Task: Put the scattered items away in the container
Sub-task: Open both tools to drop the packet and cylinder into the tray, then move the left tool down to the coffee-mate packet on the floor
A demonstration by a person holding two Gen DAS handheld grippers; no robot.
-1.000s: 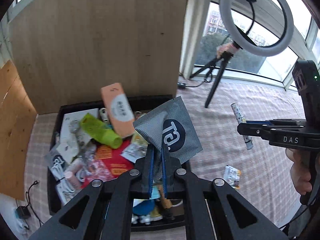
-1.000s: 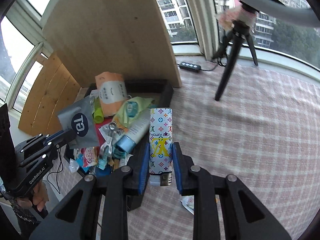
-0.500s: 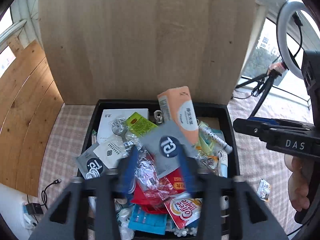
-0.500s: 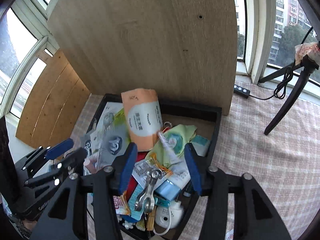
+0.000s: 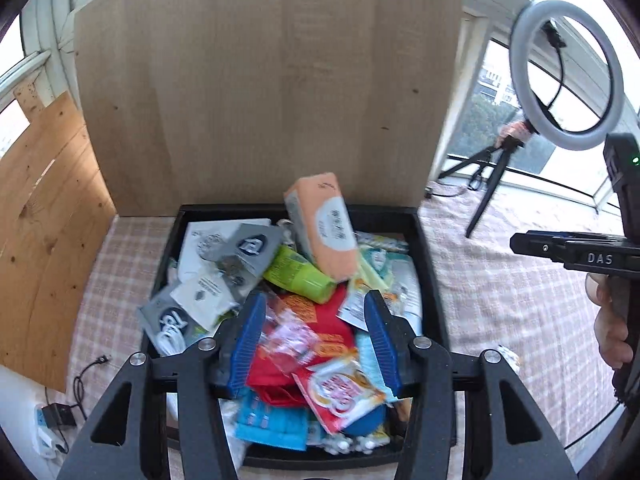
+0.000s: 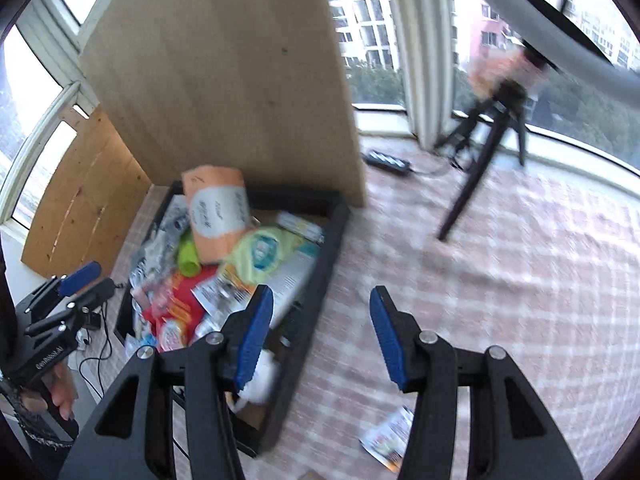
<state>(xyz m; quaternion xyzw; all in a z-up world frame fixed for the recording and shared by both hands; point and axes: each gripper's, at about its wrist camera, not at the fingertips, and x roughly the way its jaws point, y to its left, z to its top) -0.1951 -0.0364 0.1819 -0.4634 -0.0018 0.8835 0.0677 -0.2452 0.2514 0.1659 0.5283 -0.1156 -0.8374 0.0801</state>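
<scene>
The black container [image 5: 430, 264] is piled with packets, an orange tissue pack [image 5: 324, 224] on top. A grey sachet with a round logo [image 5: 252, 246] lies at its far left. My left gripper [image 5: 314, 300] hovers over the pile; its jaws are wide apart and closing slightly, with nothing held between them. My right gripper [image 6: 320, 294] is open and empty, above the container's right rim [image 6: 320, 280] and the checked cloth. A small loose packet [image 6: 390, 436] lies on the cloth near the right gripper. In the right wrist view my left gripper [image 6: 94, 280] shows at the left edge.
A tall wooden board [image 5: 272, 92] stands right behind the container. A ring light on a tripod [image 5: 564, 76] stands at the far right by the window, with a power strip [image 6: 390, 160] on the cloth. Cables and a charger [image 5: 60, 416] lie left of the container.
The left gripper let go of the grey sachet, which now lies in the container. The right gripper released the patterned tube and swung right, over the cloth. Both jaws opened.
</scene>
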